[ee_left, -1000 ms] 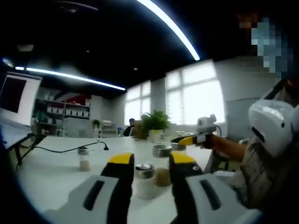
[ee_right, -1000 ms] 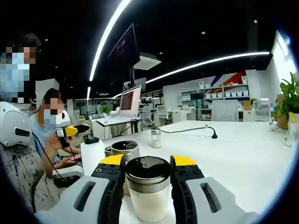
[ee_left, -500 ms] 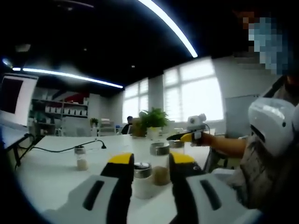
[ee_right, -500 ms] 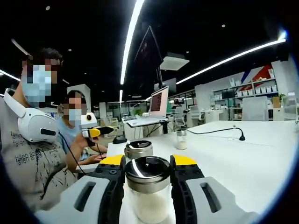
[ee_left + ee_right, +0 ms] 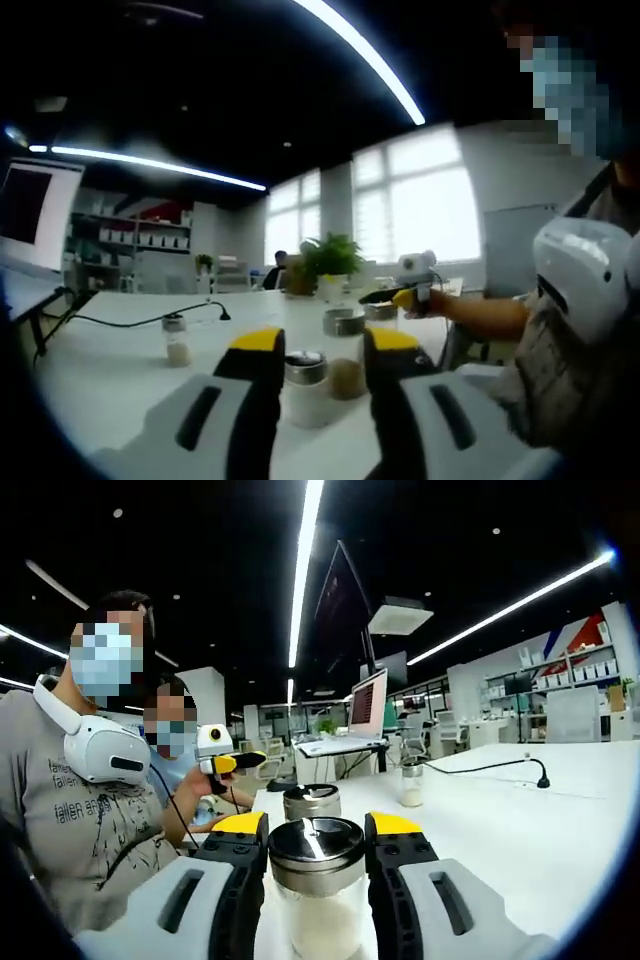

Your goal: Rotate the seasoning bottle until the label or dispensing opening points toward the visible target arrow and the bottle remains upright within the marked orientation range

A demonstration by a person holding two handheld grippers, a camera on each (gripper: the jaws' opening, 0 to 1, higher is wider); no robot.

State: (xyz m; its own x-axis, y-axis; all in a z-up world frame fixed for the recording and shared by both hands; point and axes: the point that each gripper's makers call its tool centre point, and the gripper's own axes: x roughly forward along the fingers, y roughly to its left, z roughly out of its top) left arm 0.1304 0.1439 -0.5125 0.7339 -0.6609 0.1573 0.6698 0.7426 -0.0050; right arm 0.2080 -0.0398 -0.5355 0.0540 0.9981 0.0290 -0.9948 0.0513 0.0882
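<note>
Open-plan office with ceiling light strips (image 5: 365,55), white table (image 5: 560,820), seated person (image 5: 90,810). Right gripper (image 5: 318,832) clamped on upright seasoning bottle (image 5: 318,900). Left gripper (image 5: 318,345) parted, touching nothing, jars (image 5: 305,385) beyond. Small shaker (image 5: 177,340) well apart.

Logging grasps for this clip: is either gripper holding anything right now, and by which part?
The right gripper holds a seasoning bottle of white powder, its jaws closed on either side just under the metal cap. Whether the left gripper is gripping the jar between its jaws cannot be told.

Upright seasoning bottle (image 5: 318,890), silver cap, white contents (probably salt), between gripper jaws
</note>
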